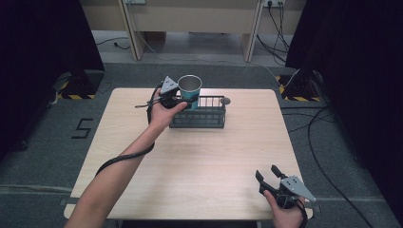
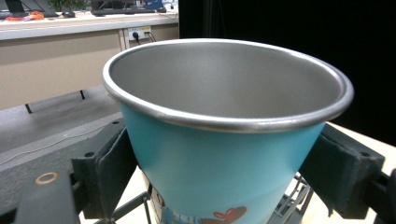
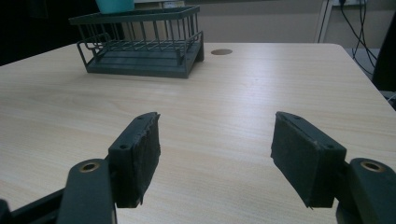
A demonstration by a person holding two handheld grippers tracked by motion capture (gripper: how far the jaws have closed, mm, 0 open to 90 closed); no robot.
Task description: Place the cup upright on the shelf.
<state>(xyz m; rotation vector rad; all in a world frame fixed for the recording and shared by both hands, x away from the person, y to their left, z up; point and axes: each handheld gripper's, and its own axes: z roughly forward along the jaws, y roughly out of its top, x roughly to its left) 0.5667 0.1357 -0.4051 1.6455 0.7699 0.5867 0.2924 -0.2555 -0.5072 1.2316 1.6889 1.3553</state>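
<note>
A teal metal cup [image 1: 190, 90] with a silver rim is held upright above the left end of a dark wire rack [image 1: 199, 114] at the table's far middle. My left gripper [image 1: 183, 100] is shut on the cup; in the left gripper view its pads [image 2: 112, 168] press both sides of the cup [image 2: 224, 168], whose inside is bare steel. My right gripper [image 1: 269, 175] rests open near the table's front right corner, held by a hand. In the right gripper view its fingers [image 3: 140, 154] stand wide apart over bare wood, facing the rack [image 3: 144, 44] and the cup's base [image 3: 114, 5].
The wooden table [image 1: 199, 161] has a round cable hole [image 1: 225, 100] just right of the rack. A cable trails from the left gripper along the forearm. Dark curtains stand at both sides, and desks and floor cables lie beyond the table.
</note>
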